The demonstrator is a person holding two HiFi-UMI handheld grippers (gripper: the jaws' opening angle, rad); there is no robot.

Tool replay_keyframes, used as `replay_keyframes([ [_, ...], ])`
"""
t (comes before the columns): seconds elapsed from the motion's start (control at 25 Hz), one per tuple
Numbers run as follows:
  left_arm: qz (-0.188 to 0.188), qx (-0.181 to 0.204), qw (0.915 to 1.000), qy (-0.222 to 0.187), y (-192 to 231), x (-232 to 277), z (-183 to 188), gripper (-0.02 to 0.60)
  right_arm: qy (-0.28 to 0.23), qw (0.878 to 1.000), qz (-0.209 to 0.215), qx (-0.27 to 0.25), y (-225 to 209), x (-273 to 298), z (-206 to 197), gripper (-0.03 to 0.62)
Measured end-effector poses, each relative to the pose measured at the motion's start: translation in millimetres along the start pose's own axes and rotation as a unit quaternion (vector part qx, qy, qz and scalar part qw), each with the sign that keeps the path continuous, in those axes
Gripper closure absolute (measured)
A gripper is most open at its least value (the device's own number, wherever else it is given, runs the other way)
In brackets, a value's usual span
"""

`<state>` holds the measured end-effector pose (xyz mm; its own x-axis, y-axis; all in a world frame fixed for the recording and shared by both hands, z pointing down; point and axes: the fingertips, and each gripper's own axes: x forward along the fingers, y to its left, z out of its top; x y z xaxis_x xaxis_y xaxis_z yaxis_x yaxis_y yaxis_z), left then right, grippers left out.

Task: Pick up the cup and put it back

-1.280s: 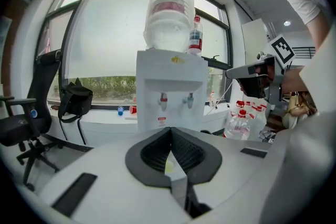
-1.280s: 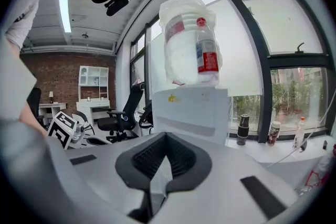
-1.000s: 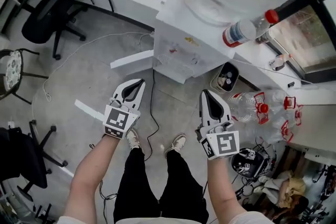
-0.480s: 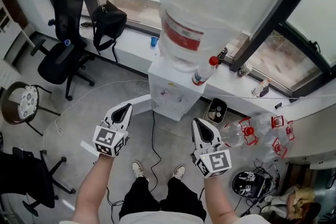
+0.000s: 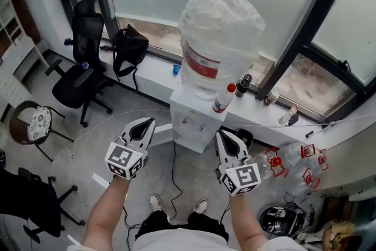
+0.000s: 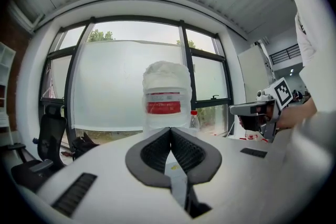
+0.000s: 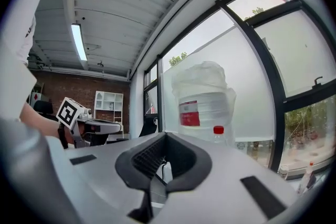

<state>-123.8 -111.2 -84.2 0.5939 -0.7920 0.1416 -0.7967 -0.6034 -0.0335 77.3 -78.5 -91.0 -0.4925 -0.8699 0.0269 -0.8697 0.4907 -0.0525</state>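
A small blue cup [image 5: 175, 69] stands on the white window sill [image 5: 154, 70], just left of the water dispenser [image 5: 191, 119]. Both grippers hang in the air in front of the dispenser, well short of the cup. My left gripper [image 5: 149, 123] is shut and empty; in the left gripper view its pads [image 6: 170, 129] meet at the tip, pointing at the big bottle [image 6: 163, 96]. On the other side, my right gripper [image 5: 221, 136] has its tips [image 7: 164, 135] together with nothing between them.
A large plastic-wrapped water bottle [image 5: 218, 38] tops the dispenser, with a small red-capped bottle [image 5: 222, 99] beside it. A black bag [image 5: 130, 47] lies on the sill. Office chairs [image 5: 80, 76] stand at the left; empty bottles [image 5: 292, 160] and a cable [image 5: 174, 156] lie on the floor.
Both grippers have risen, still shut. The head view has lifted from the floor and legs toward the window, so the whole dispenser and sill now show.
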Motion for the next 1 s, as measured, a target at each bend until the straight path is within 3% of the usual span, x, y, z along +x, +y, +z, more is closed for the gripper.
replay_keyframes([
  [0.36,0.025,0.002,0.9991,-0.033,22.4,-32.5,54.7,0.558,-0.018,1.0,0.011,-0.01,-19.1,6.0,45.9,0.576],
  [0.52,0.017,-0.006,0.9987,-0.047,20.3,-36.8,69.9,0.558,-0.029,0.999,-0.004,0.014,-35.8,0.0,50.4,0.576],
  [0.76,0.027,-0.015,0.9961,-0.083,22.8,-56.9,87.6,0.558,-0.019,0.999,-0.031,0.0,-53.5,-21.2,48.5,0.576],
  [1.0,0.028,0.002,0.9963,-0.081,21.4,-70.2,85.0,0.558,-0.009,0.998,-0.068,0.007,-72.5,-53.2,40.5,0.576],
])
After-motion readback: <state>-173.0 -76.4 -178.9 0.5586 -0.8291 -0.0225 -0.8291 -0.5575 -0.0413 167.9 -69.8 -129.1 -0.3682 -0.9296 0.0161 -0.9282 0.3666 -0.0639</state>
